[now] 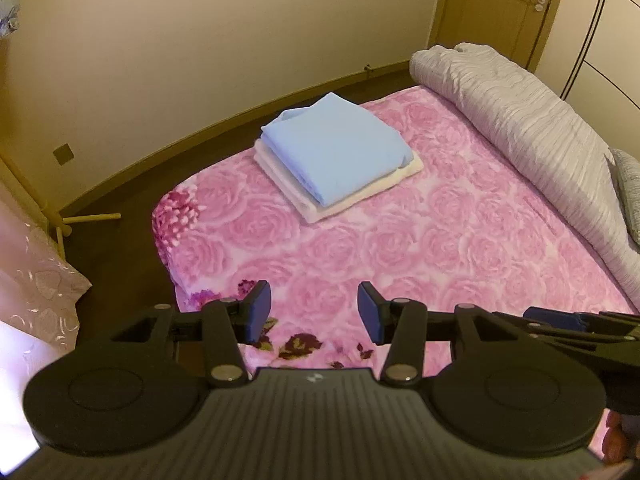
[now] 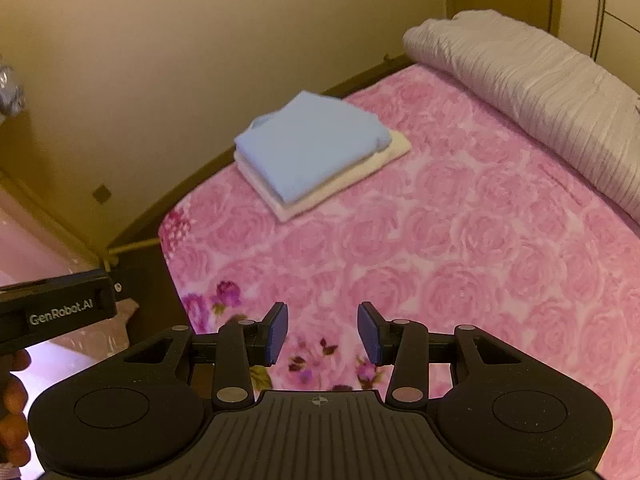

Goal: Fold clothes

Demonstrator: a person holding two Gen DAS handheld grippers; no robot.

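Note:
A folded light blue garment lies on top of a folded cream garment near the far left corner of the pink rose-patterned bed. The same stack shows in the right wrist view, blue over cream. My left gripper is open and empty, held above the bed's near edge, well short of the stack. My right gripper is also open and empty, beside the left one. The right gripper's blue pad shows at the left wrist view's right edge.
A rolled grey-white quilt lies along the bed's right side, with a grey pillow behind it. Dark floor and a cream wall lie left of the bed. A wooden door stands at the back right.

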